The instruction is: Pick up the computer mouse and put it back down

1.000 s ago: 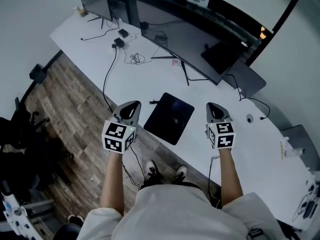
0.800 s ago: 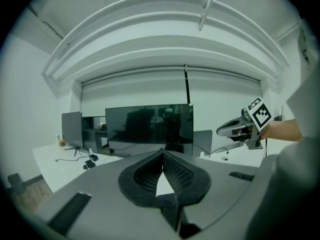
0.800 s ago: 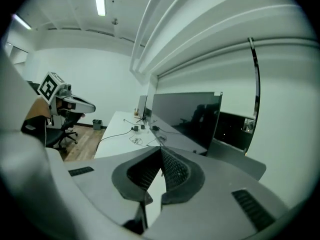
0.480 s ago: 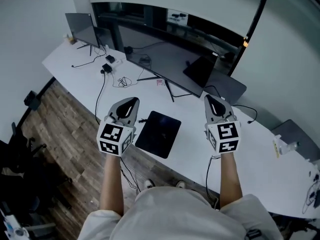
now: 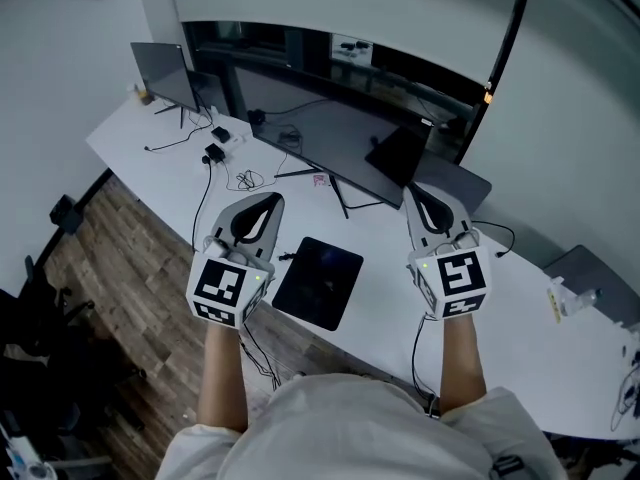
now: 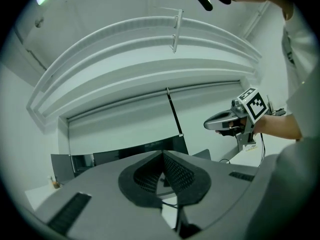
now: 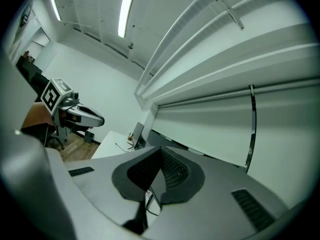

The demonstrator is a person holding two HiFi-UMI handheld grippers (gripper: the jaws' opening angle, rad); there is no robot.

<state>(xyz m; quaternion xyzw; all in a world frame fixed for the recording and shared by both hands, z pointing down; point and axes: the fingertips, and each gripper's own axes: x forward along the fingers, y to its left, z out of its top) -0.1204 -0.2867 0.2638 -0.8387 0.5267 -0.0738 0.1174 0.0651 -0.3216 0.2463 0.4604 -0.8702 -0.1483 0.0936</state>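
A black mouse pad [image 5: 318,281] lies on the white desk [image 5: 520,298] near its front edge. The dark mouse on it is too faint to make out. Both grippers hang in the air well above the desk, pointing level toward the monitor. My left gripper [image 5: 269,201] is left of the pad, its jaws shut [image 6: 163,154] with nothing between them. My right gripper [image 5: 415,191] is to the pad's right, its jaws also shut and empty [image 7: 160,152]. Each gripper view shows the other gripper: the right one [image 6: 209,125] and the left one [image 7: 100,119].
A wide curved monitor [image 5: 320,133] stands behind the pad, with a smaller screen [image 5: 160,63] at the far left and a dark panel [image 5: 455,183] at the right. Cables and adapters [image 5: 215,153] lie on the desk's left part. Wooden floor [image 5: 110,258] borders the desk.
Both grippers have risen and now look larger in the head view. The head view has tilted up, so the desk and pad sit lower and look smaller.
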